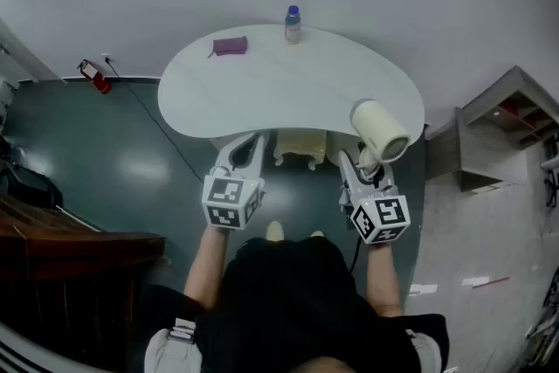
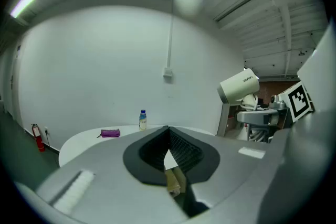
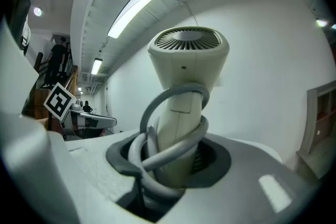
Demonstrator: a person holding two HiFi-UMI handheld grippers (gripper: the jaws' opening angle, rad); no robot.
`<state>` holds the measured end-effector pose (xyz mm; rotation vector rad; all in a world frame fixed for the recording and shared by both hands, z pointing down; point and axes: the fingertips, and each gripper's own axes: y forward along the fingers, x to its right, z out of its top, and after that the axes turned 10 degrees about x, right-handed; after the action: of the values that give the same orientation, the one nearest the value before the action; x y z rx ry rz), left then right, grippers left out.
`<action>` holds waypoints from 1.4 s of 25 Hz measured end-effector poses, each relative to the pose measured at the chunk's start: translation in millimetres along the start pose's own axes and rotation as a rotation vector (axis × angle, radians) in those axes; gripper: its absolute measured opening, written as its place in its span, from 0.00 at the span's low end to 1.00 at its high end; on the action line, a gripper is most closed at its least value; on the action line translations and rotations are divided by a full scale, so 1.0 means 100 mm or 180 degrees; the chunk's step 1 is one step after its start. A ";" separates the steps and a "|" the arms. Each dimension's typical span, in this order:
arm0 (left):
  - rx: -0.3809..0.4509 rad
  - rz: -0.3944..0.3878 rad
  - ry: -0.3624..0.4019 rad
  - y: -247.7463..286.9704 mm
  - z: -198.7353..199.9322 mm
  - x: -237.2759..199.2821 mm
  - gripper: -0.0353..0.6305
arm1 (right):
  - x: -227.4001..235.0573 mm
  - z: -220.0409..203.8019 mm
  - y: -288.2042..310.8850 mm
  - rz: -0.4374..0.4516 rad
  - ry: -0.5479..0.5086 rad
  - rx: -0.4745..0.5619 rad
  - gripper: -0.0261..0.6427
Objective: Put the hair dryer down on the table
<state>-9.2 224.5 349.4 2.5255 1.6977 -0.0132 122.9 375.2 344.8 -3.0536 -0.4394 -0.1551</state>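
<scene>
A cream hair dryer [image 1: 379,130] [image 3: 186,81] stands upright in my right gripper [image 1: 362,168] [image 3: 173,165], which is shut on its handle; the grey cord is wound round the handle. The dryer hangs over the near right edge of the white kidney-shaped table [image 1: 288,83], above the tabletop. In the left gripper view the hair dryer [image 2: 239,86] shows at the right. My left gripper [image 1: 245,155] [image 2: 169,152] is at the table's near edge, its jaws shut with nothing between them.
A purple pouch [image 1: 231,45] [image 2: 110,133] and a small bottle [image 1: 293,24] [image 2: 142,119] sit at the table's far side. A cream stool [image 1: 300,148] stands under the near edge. A red fire extinguisher [image 1: 94,76] lies at the left wall, a shelf unit [image 1: 502,131] at the right.
</scene>
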 end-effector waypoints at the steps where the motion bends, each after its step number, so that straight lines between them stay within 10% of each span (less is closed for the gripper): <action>1: 0.0006 0.0008 0.0010 0.00 0.01 0.00 0.06 | 0.00 0.00 0.00 0.0004 0.0007 -0.0005 0.33; 35: 0.0115 0.0297 -0.0005 -0.39 0.04 -0.85 0.06 | -0.92 -0.05 0.65 0.0468 -0.0004 -0.0059 0.33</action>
<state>-76.9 160.3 347.3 2.6272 1.5913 -0.0389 53.5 287.1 337.3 -3.0891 -0.2135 -0.1515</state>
